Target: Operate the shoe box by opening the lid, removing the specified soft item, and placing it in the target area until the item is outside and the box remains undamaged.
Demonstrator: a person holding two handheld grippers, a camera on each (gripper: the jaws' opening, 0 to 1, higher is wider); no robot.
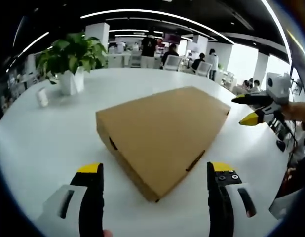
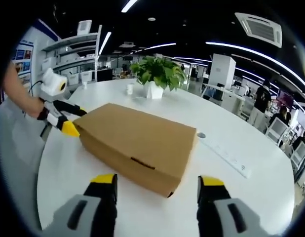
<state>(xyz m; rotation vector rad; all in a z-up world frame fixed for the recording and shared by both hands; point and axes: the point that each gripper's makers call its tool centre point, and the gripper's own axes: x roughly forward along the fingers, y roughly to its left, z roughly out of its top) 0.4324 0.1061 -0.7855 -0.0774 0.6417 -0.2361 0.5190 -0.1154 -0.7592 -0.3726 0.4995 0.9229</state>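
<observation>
A closed brown cardboard shoe box (image 1: pixel 162 136) lay flat on a round white table (image 1: pixel 39 148), its lid down and its near corner pointing toward the left gripper (image 1: pixel 155 175). In the left gripper view that gripper's 2 black jaws with yellow tips stood wide apart and held nothing, with the box corner lying between and just beyond them. Slot-like cutouts showed along the box's lower side edges. The right gripper (image 1: pixel 245 109) came in from the right of this view, near the far right corner of the box; its 2 yellow-tipped jaws were spread a little and gripped nothing that could be seen.

In the right gripper view the box (image 2: pixel 137 143) sat just ahead of the right gripper (image 2: pixel 157 181), whose jaws were likewise spread wide and empty, one on either side of the box's near corner. The left gripper (image 2: pixel 68 121) reached in from the left, held by a person's hand (image 2: pixel 31 106), its yellow tip close against the box's left end; whether it touched the cardboard could not be told.

A potted green plant (image 2: pixel 157 74) in a white pot stood farther back on the table, well apart from the box, with a small white cup (image 2: pixel 130 89) beside it. People and chairs were in the office background
</observation>
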